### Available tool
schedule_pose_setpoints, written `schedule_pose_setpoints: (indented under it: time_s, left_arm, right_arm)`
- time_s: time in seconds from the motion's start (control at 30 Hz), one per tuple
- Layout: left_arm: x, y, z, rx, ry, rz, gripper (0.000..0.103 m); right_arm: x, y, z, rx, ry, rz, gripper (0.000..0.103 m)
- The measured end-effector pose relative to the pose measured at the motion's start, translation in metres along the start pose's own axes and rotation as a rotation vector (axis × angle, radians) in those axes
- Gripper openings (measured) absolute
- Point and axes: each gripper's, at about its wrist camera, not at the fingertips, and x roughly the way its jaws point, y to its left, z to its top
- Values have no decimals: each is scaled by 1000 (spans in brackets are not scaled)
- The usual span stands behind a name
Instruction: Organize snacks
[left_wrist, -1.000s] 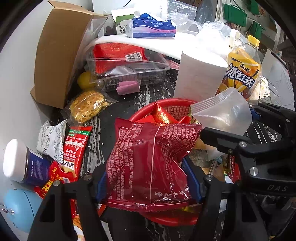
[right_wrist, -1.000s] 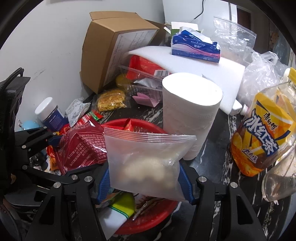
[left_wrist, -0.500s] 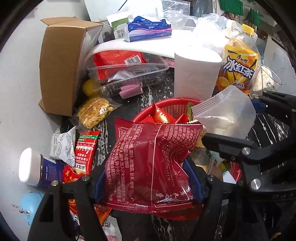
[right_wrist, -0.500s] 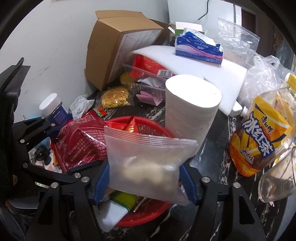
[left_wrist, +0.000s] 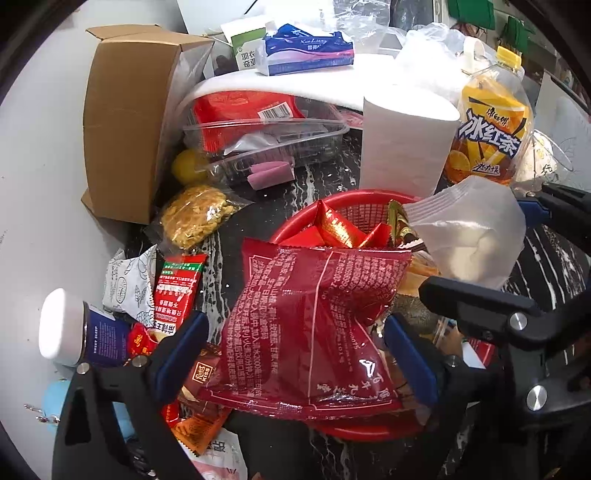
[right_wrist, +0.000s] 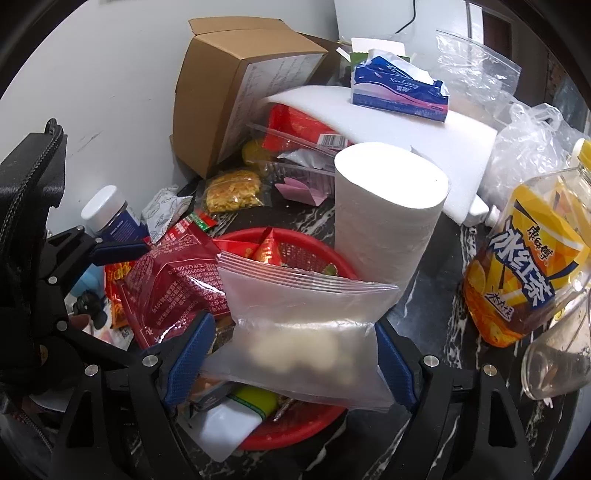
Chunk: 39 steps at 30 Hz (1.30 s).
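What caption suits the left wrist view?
Left gripper opening around a dark red snack packet over the red basket.

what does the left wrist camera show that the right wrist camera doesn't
Only the left wrist view shows the orange sachet and the brown Kiss packet by the basket's near edge. Only the right wrist view shows the clear glass jar and the white container. Both show the red basket, dark red packet, zip bag and paper roll.
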Motion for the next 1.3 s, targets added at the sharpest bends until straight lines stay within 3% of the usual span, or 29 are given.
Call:
schedule_pose_setpoints:
  time_s: [0.17,0.47,0.77,0.97,1.3]
  left_arm:
    - [-5,0,1,-14,-4,-21,97]
    - [-25,6,2,-39,-56,6,97]
    - [-59,17,-2,-116,-127,72,97]
    - [-99,14,-8,-124,-214,138,97]
    - [-178,5,-35,-165,-338,121,97]
  right_arm:
    - [-8,0,1,3,-10,1,85]
    - [-24,4,7,10,-54,-23,86]
    - [-50,14,9,50,-140,-165,86]
    - [-80,20,7,74,-185,-223,86]
    - [-155,47,-6,56,-316,-318,90]
